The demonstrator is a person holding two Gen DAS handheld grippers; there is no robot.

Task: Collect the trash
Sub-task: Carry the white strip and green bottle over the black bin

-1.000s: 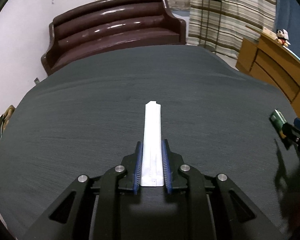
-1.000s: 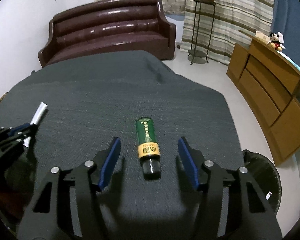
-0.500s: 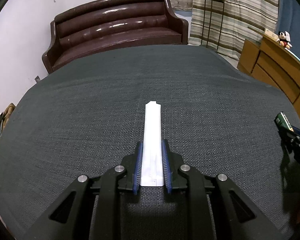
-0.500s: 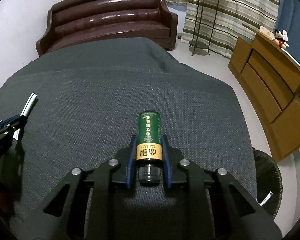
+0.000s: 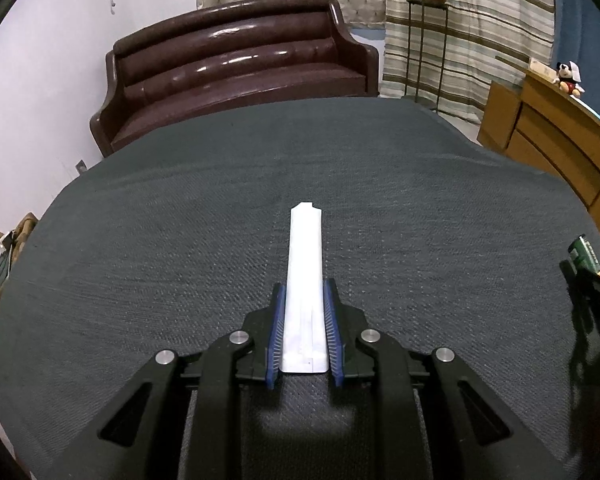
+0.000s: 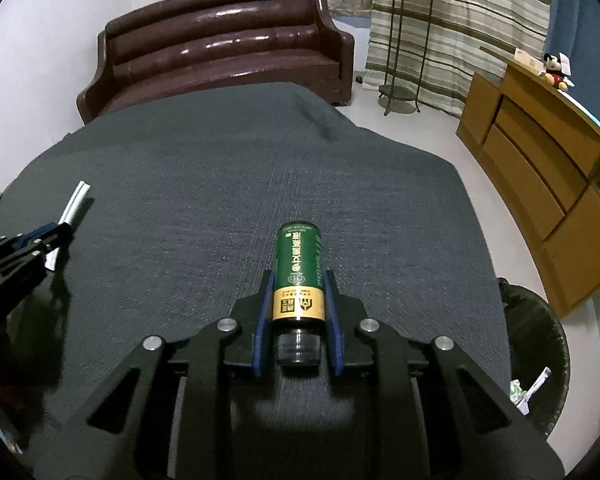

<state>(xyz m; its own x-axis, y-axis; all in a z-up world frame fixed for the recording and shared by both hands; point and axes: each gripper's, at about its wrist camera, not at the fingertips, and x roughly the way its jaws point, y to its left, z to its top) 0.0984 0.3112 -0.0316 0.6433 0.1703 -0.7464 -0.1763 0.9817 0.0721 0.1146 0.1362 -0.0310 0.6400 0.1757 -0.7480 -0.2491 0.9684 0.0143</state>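
My left gripper (image 5: pixel 304 304) is shut on a long white box (image 5: pixel 305 264) that points away over the dark grey cloth of the table (image 5: pixel 180 264). My right gripper (image 6: pixel 298 300) is shut on a green bottle (image 6: pixel 298 264) with a yellow band and a black cap towards me, held above the cloth. The white box (image 6: pixel 75 204) and the left gripper (image 6: pixel 40 240) show at the left of the right wrist view. The bottle (image 5: pixel 584 254) shows at the right edge of the left wrist view.
A black bin (image 6: pixel 540 356) with scraps in it stands on the floor right of the table. A brown leather sofa (image 5: pixel 236 68) is behind the table. A wooden cabinet (image 6: pixel 540 168) stands at the right, a plant stand (image 6: pixel 400 40) by the curtain.
My right gripper has closed on the green bottle and lifted it a little off the cloth. My left gripper still holds the white box and has risen slightly.
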